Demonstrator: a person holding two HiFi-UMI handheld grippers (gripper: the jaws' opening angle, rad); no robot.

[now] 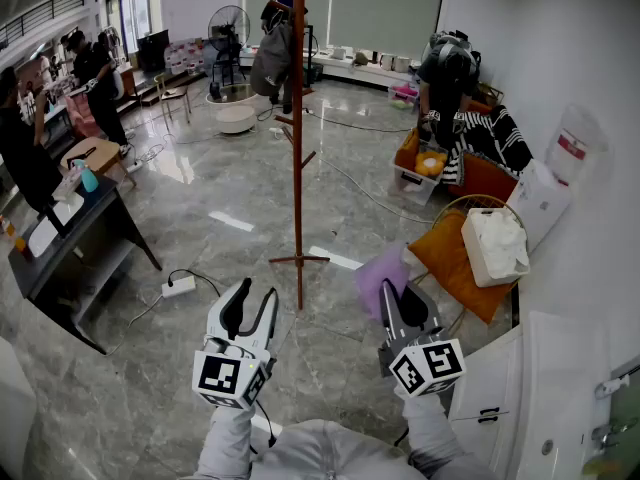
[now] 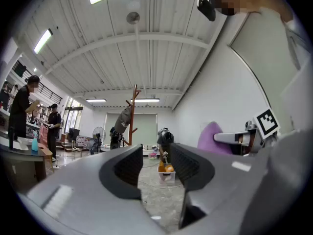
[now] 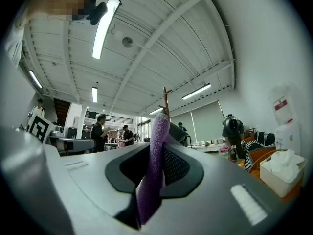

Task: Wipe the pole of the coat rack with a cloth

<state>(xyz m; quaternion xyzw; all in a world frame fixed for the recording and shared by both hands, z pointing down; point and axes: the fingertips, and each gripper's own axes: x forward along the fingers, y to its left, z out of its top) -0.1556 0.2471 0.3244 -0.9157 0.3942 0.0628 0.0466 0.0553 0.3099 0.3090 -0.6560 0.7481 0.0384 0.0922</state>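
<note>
The wooden coat rack pole (image 1: 298, 138) stands on the marble floor, with a grey garment (image 1: 270, 56) on an upper peg. Its crossed foot is just ahead of both grippers. My left gripper (image 1: 252, 306) is open and holds nothing, a little left of the pole's base. My right gripper (image 1: 397, 296) is shut on a purple cloth (image 1: 378, 276), to the right of the pole and apart from it. In the right gripper view the purple cloth (image 3: 154, 165) stands up between the jaws, with the pole top (image 3: 166, 102) behind it. The left gripper view shows the coat rack (image 2: 134, 114) far ahead.
A dark table (image 1: 70, 243) with a blue bottle stands at left, a power strip (image 1: 179, 287) and cable on the floor near it. An orange cushion (image 1: 455, 263), a white bag (image 1: 495, 243) and a white cabinet (image 1: 540, 398) are at right. Several people stand farther back.
</note>
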